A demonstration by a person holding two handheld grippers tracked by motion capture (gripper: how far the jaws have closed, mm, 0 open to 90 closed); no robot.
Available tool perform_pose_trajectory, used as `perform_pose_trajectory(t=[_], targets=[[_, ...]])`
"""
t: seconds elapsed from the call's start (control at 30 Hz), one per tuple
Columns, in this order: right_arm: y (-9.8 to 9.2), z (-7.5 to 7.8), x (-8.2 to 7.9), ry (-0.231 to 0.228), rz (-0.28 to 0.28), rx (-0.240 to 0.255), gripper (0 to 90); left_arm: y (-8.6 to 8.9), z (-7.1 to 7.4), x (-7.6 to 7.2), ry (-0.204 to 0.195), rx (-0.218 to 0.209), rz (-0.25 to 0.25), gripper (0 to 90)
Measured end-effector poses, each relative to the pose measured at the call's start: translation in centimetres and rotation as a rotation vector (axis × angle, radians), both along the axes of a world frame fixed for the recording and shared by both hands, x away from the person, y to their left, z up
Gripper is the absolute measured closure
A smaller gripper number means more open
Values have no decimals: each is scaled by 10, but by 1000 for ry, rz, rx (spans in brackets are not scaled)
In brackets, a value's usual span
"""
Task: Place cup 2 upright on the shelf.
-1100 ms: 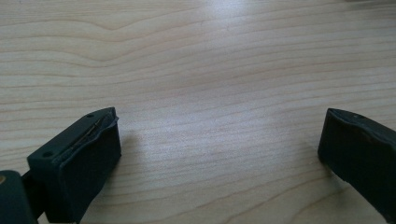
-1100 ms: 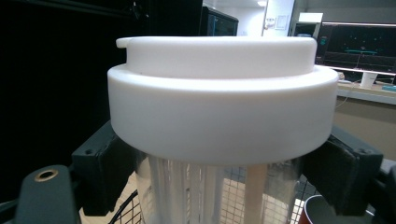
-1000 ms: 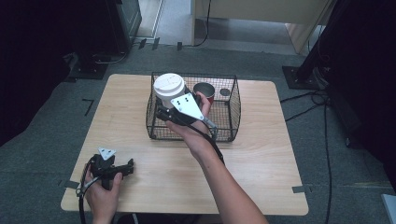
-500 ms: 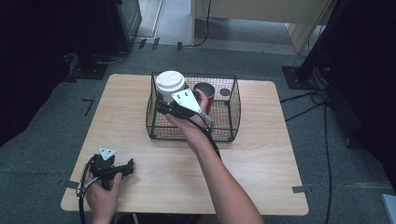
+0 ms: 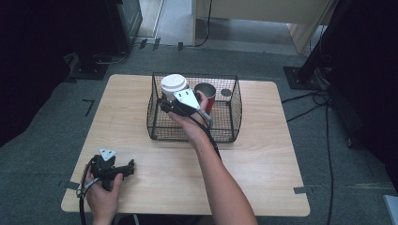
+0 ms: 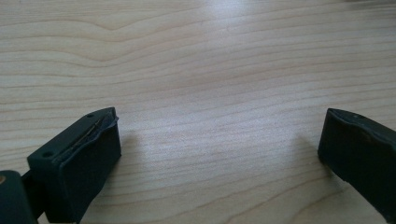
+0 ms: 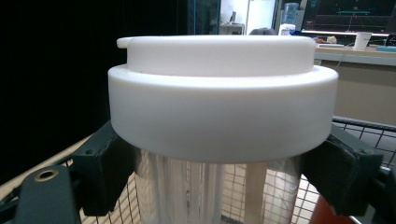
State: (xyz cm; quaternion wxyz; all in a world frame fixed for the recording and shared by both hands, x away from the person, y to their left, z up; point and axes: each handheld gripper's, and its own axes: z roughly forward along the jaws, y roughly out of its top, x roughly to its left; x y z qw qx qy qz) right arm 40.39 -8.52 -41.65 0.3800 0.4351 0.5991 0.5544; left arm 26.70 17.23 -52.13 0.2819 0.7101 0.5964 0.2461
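A clear plastic cup with a white lid (image 5: 174, 83) hangs upright in the far left part of the black wire basket (image 5: 234, 101). My right gripper (image 5: 168, 102) is shut on it just under the lid. In the right gripper view the lid (image 7: 223, 107) sits above the basket's rim, the black pads (image 7: 109, 168) press both sides of the clear wall, and mesh shows through the cup. My left gripper (image 5: 129, 166) lies on the table at the near left. It is open, with bare wood between its fingers (image 6: 79, 163).
A red cup (image 5: 205, 91) stands in the basket just right of the held cup, and its edge shows in the right gripper view (image 7: 327, 212). A small dark round thing (image 5: 226, 93) lies at the basket's far right. The wooden table (image 5: 263, 159) is bare wood in front of the basket.
The right gripper has sunk with the lidded cup, lower into the basket's left part. The left gripper has stayed where it was.
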Motion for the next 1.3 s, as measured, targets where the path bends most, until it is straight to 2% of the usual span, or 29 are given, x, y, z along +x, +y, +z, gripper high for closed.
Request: perform_pose_trajectory(t=[0.5,0.87,1.13,1.3], targets=[[2,-4,20,21,-26,-39,161,0,0,0,0,0,0,0],[6,-26,32,84,-21,-85,160,0,0,0,0,-1,1,0],[5,-28,32,81,-8,-74,160,0,0,0,0,0,0,0],[-1,-27,30,100,5,-64,157,0,0,0,-1,0,0,0]])
